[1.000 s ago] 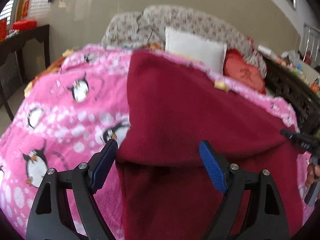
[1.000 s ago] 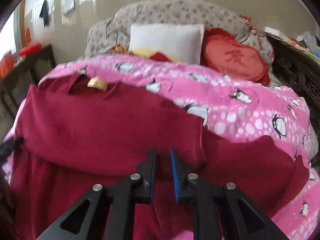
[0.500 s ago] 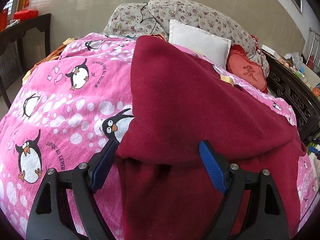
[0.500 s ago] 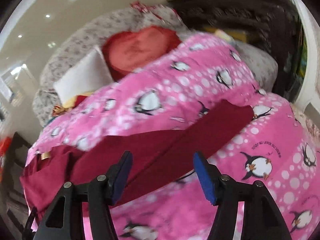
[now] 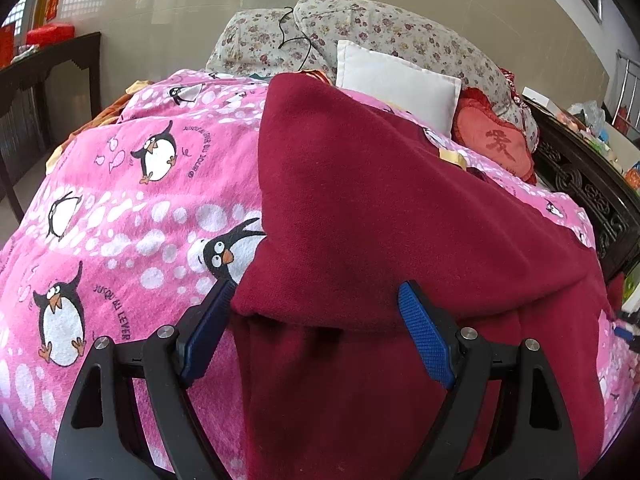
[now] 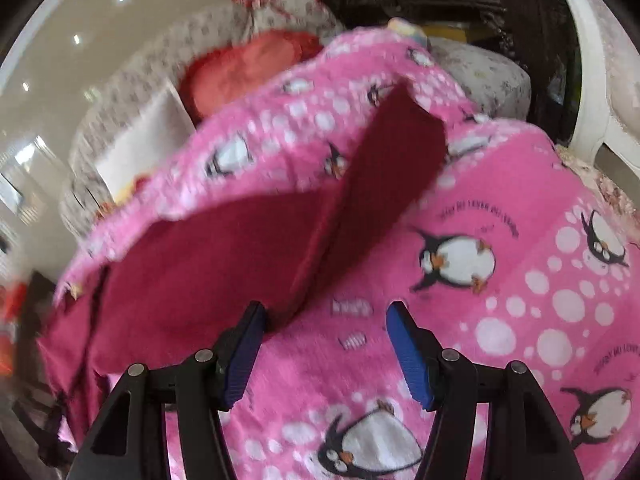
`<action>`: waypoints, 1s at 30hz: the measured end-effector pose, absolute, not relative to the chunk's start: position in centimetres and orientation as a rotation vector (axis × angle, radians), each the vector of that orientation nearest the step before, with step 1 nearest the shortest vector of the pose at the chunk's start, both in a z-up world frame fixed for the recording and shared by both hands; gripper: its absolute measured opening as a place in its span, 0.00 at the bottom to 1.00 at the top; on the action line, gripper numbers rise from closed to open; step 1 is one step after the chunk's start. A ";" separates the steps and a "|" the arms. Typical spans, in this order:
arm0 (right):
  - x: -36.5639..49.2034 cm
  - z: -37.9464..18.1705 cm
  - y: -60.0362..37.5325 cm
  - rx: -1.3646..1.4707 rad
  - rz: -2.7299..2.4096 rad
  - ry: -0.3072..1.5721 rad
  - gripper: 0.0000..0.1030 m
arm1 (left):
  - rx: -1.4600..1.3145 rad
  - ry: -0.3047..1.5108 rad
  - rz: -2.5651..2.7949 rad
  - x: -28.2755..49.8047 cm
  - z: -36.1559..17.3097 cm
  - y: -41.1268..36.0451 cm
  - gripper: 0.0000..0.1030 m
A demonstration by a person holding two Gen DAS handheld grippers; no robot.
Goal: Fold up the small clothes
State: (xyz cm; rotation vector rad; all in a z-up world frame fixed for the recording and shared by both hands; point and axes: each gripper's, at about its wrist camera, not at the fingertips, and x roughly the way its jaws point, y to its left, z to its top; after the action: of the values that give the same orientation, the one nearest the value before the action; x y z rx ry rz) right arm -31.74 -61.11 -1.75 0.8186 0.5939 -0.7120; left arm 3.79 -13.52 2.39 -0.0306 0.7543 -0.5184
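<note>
Garment: one dark red fleece garment (image 5: 400, 208), spread on the pink penguin blanket (image 5: 120, 200) over the bed; upper layer folded over toward the camera, fold edge lying just ahead of the left tool.
Garment, right view: same red piece (image 6: 224, 256), with one long strip, likely a sleeve (image 6: 392, 160), reaching away over the blanket (image 6: 520, 300); picture blurred.
Left tool (image 5: 316, 328): two blue-padded fingers set wide apart, gripping nothing; left pad (image 5: 208, 332) just beside the fold's corner, right pad above the red cloth; touching or not, cannot tell.
Right tool (image 6: 324, 352): fingers spread, nothing between them but pink blanket; left pad (image 6: 244, 360) near the lower edge of the red cloth.
Penguins counted, left view: five printed on the blanket left of the garment.
Pillows at the bed's head: two floral pillows (image 5: 400, 32), one white pillow (image 5: 400, 80), one red heart cushion (image 5: 496, 144).
Small yellow tag (image 5: 452, 156): one, at the garment's far edge.
Furniture: one dark side table (image 5: 48, 64) far left, carved dark wood frame (image 5: 584, 184) at right.
</note>
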 end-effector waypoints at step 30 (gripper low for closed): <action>2.1 3.7 -26.0 0.119 0.181 0.716 0.35 | -0.414 0.708 -0.515 5.9 5.3 -4.4 0.81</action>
State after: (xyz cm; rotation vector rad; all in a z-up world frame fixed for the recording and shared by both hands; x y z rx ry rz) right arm 2.11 -25.98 3.65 0.1193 0.7164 0.1807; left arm 5.95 -4.41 5.26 -0.4139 0.7085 -0.5152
